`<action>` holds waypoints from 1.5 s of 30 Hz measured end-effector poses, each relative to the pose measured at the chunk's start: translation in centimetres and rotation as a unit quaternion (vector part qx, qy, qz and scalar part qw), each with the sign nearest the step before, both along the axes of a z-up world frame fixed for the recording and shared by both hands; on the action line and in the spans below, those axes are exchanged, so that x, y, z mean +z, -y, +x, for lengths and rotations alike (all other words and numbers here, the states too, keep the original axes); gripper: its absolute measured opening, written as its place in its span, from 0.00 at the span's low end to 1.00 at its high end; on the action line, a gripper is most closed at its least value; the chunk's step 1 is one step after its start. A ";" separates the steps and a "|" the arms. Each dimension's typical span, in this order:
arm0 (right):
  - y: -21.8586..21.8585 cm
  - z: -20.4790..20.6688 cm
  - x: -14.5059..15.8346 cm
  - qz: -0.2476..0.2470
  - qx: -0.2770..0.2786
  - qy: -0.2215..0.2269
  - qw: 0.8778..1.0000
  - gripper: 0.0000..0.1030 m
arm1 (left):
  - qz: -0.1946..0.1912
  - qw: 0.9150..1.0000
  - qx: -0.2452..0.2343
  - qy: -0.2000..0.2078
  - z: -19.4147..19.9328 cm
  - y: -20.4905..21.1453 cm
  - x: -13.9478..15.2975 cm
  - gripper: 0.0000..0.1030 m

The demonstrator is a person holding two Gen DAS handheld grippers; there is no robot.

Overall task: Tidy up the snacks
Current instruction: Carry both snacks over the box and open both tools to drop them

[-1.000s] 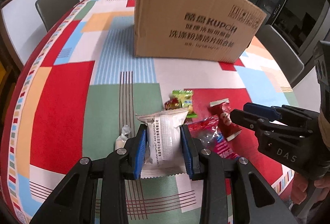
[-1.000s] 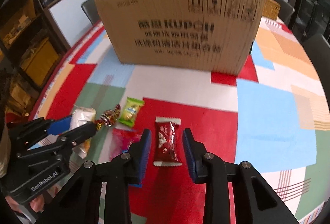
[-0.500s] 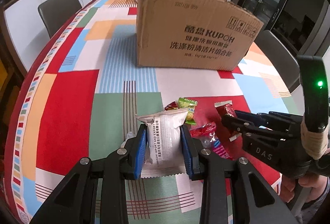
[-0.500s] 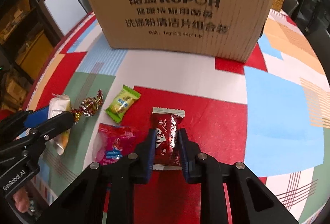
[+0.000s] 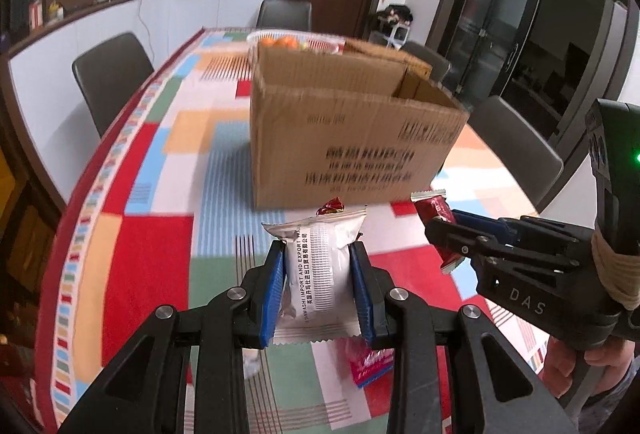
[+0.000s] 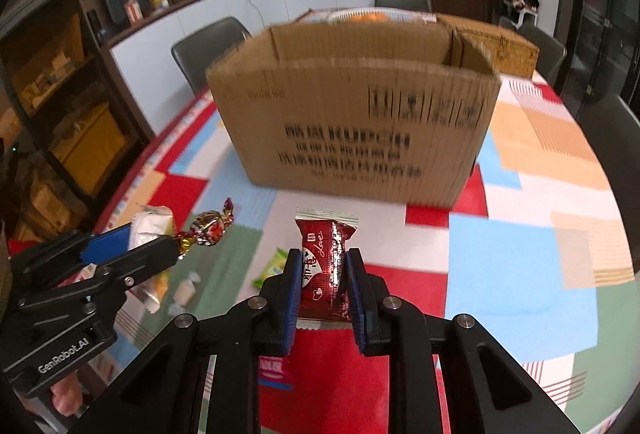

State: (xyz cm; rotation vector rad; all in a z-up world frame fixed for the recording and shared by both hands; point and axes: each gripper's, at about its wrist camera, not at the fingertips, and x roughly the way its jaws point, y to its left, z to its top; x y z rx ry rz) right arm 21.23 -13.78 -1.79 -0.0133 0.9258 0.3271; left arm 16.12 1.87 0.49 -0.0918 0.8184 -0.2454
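Now the left gripper (image 5: 318,284) is clamped on a white snack packet (image 5: 316,270) and the right gripper (image 6: 323,284) on a red one (image 6: 325,266), both above the bench (image 6: 500,258); next, carry them over the open cardboard box (image 6: 352,122)

White packet (image 5: 316,270), red wrapper (image 6: 325,266), brown box (image 6: 352,130), multicoloured patchwork tablecloth (image 6: 520,266).

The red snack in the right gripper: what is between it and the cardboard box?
Only bare tablecloth shows between the red snack and the cardboard box, in the right wrist view.
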 end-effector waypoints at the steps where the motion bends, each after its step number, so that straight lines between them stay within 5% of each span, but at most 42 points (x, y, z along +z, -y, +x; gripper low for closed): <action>1: 0.0 0.0 0.4 0.002 0.000 0.005 1.000 0.22 | 0.001 1.000 0.000 0.005 0.1 0.0 0.4 0.31; 17: 1.5 4.4 7.1 0.034 -0.026 0.086 0.995 0.22 | 0.010 0.996 -0.021 0.084 5.7 1.7 6.8 0.29; 34: 1.8 12.2 7.9 0.033 -0.040 0.077 0.996 0.22 | 0.017 0.997 -0.038 0.060 15.4 2.9 7.1 0.30; 37: 1.8 13.3 7.6 0.027 -0.040 0.070 0.996 0.22 | 0.040 0.997 -0.033 0.054 16.8 3.4 6.7 0.40; 39: 1.6 13.8 7.5 0.015 -0.041 0.074 0.996 0.31 | 0.053 0.997 -0.014 0.058 16.6 3.1 6.6 0.61; 40: 1.7 13.8 7.4 0.008 -0.048 0.074 0.996 0.42 | 0.054 0.997 -0.012 0.061 16.3 2.9 6.6 0.61; 45: 1.8 12.1 7.5 -0.006 -0.054 0.089 0.994 0.43 | 0.068 0.996 -0.007 0.064 13.6 2.4 6.7 0.62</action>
